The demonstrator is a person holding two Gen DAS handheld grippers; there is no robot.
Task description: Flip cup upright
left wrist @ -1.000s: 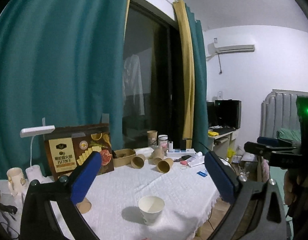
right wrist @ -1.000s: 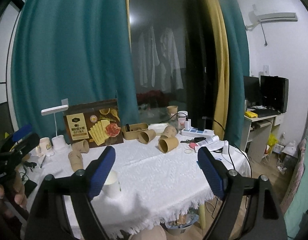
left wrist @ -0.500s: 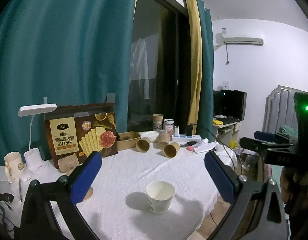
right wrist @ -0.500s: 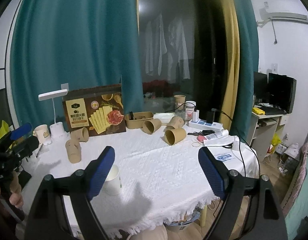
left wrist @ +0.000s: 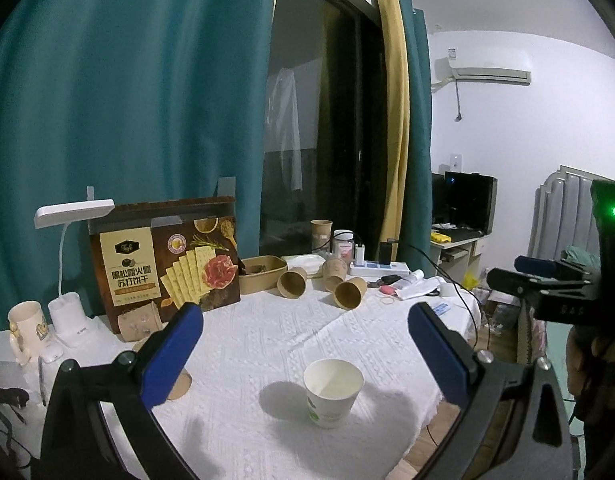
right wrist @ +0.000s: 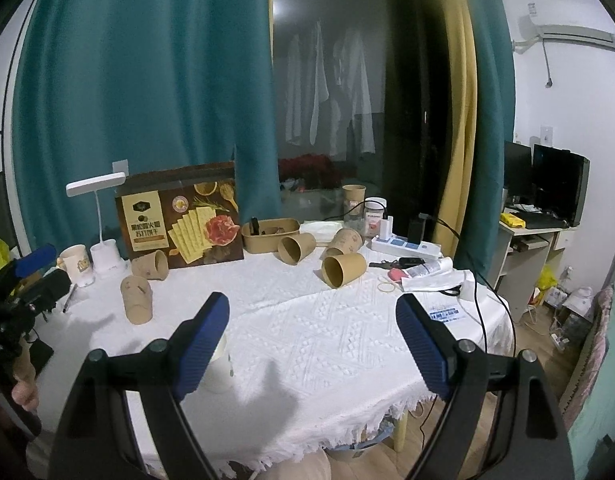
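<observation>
White paper cup (left wrist: 333,393) stands upright, mouth up, on the white tablecloth (left wrist: 267,344) near the table's front edge. Inside looks plain white with no contents visible. Green mark low on its outer wall. In the right wrist view the same cup is mostly hidden behind that gripper's left finger.

Left gripper (left wrist: 305,354): jaws wide apart, blue pads either side of the cup but above it, holding nothing. Right gripper (right wrist: 313,344): jaws wide apart too, nothing between them but tablecloth.

Other containers:
- Brown oval tray (right wrist: 270,234) at the back of the table, dark items inside, too small to identify.
- Three brown paper cups lying on their sides near the tray: one (right wrist: 296,249) with mouth toward the camera, one (right wrist: 344,270) nearer the front, one (right wrist: 348,239) behind it. Interiors look bare.
- Brown cup (right wrist: 354,199) upright at the back beside a white-lidded jar (right wrist: 375,216); jar contents unclear.
- Brown cup (right wrist: 137,299) standing mouth-down on the left; another (right wrist: 150,265) on its side just in front of the cracker box (right wrist: 179,220).
- Cream mug (left wrist: 26,326) upright by the white desk lamp (left wrist: 69,264); inside not visible.
</observation>
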